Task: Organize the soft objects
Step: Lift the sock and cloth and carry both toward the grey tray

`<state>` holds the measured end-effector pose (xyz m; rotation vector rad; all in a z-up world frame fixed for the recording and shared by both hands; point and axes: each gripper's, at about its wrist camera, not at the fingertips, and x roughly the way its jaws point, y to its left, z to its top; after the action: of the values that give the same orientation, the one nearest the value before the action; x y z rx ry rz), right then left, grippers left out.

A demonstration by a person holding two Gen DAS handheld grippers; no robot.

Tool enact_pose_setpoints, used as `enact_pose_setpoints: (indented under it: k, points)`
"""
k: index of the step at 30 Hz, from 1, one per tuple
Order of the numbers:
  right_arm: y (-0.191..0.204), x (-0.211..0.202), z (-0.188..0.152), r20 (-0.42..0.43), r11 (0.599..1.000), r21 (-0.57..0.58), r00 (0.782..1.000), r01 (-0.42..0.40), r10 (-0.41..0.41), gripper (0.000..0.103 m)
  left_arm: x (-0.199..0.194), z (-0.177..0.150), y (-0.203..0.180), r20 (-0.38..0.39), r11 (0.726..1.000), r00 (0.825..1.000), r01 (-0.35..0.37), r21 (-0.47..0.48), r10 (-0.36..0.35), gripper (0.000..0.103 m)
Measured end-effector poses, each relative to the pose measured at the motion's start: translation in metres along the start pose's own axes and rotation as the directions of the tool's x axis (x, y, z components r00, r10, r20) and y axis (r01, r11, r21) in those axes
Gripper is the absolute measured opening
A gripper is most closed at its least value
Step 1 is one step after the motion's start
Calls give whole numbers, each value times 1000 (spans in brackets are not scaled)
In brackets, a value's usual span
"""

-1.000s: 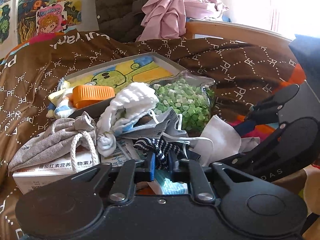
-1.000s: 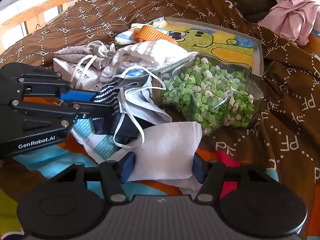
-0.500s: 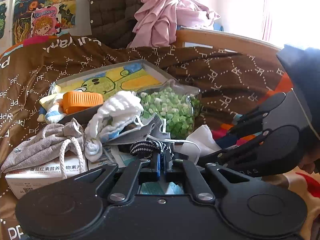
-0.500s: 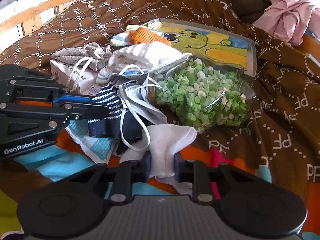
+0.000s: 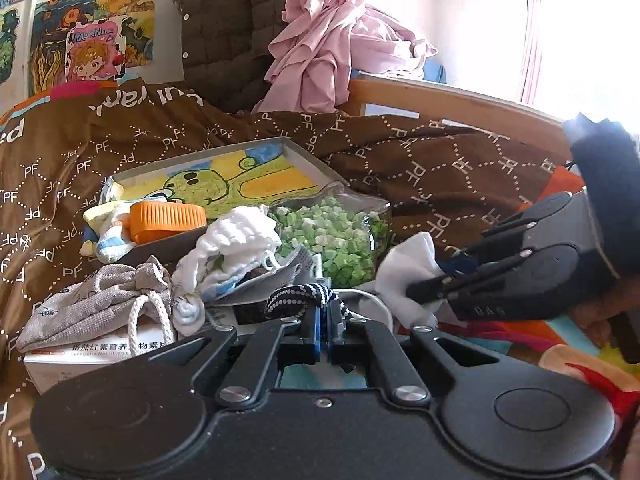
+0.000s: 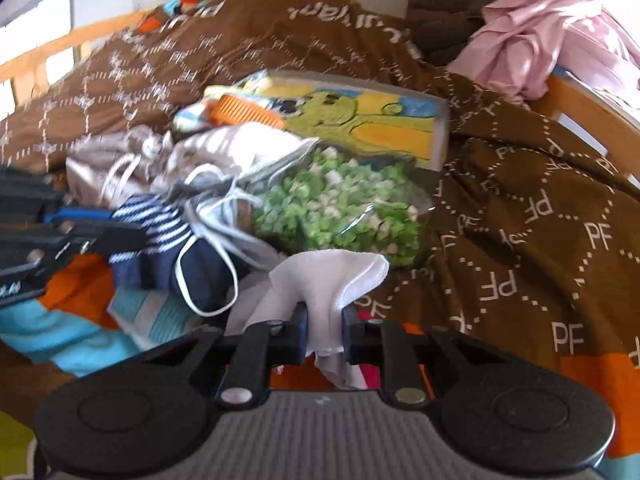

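My left gripper (image 5: 323,322) is shut on a navy sock with white dots and stripes (image 5: 298,298), which bunches up just past the fingertips; the same sock (image 6: 160,228) shows at the left of the right wrist view. My right gripper (image 6: 325,330) is shut on a white cloth (image 6: 332,280), lifted a little off the bed. From the left wrist view that white cloth (image 5: 404,276) hangs from the right gripper at the right. A pile of soft things lies ahead: a white knitted item (image 5: 236,240), face masks (image 6: 224,216) and a grey drawstring pouch (image 5: 96,300).
A clear bag of green and white bits (image 6: 340,208) lies behind the pile. A shallow box with a cartoon drawing (image 5: 224,178) holds an orange lid (image 5: 166,218). A white medicine box (image 5: 92,356) sits under the pouch. Brown quilt (image 6: 540,208) covers the bed; pink clothes (image 5: 328,48) and a wooden rail (image 5: 440,100) stand behind.
Both grippers closed, the left on the navy sock and the right on the white cloth. Both have since risen, pulling the sock and the cloth up from the pile.
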<state>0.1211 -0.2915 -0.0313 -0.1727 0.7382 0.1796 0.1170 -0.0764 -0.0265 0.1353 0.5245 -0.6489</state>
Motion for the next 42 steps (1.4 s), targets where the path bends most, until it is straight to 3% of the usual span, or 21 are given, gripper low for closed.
enact_pose_setpoints:
  k: [10,15,22,31,42]
  points:
    - [-13,-27,3,134,997,71,991,-9,0,19,-19,6,0,48,999,999,10,-34,-9,1]
    - [-13,-39,5,225,997,77,974,-19,1,19,-35,13,-2,105,999,994,16,-33,-12,2]
    - [-16,-59,9,374,996,85,927,-38,3,19,-46,21,0,180,999,984,13,-46,-5,2]
    - [-22,-74,20,504,993,105,864,-61,-1,19,-48,40,15,242,996,970,-3,-92,25,2]
    - [-34,-87,25,595,973,105,797,-207,105,19,-50,44,26,272,991,961,-17,-133,53,2]
